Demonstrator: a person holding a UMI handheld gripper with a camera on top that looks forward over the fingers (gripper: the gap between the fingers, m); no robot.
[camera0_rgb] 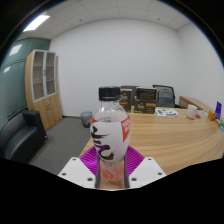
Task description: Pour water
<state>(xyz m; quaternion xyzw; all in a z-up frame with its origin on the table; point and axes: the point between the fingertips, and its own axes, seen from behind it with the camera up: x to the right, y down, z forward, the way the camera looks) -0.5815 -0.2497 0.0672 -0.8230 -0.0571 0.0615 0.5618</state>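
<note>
A clear plastic bottle (110, 132) with a white cap and a white, red and black label stands upright between my fingers. My gripper (111, 172) is shut on the bottle's lower part, with both purple pads (92, 158) pressed against its sides. The bottle is held up above a wooden table (180, 135), whose edge runs to the right of it. Its base is hidden between the fingers. No cup or other vessel shows.
A dark armchair (20, 135) stands at the left. A wooden cabinet (42, 88) lines the left wall. Beyond the table are office chairs (162, 97), a bin (84, 119) and small items (197, 112) on the table's far right.
</note>
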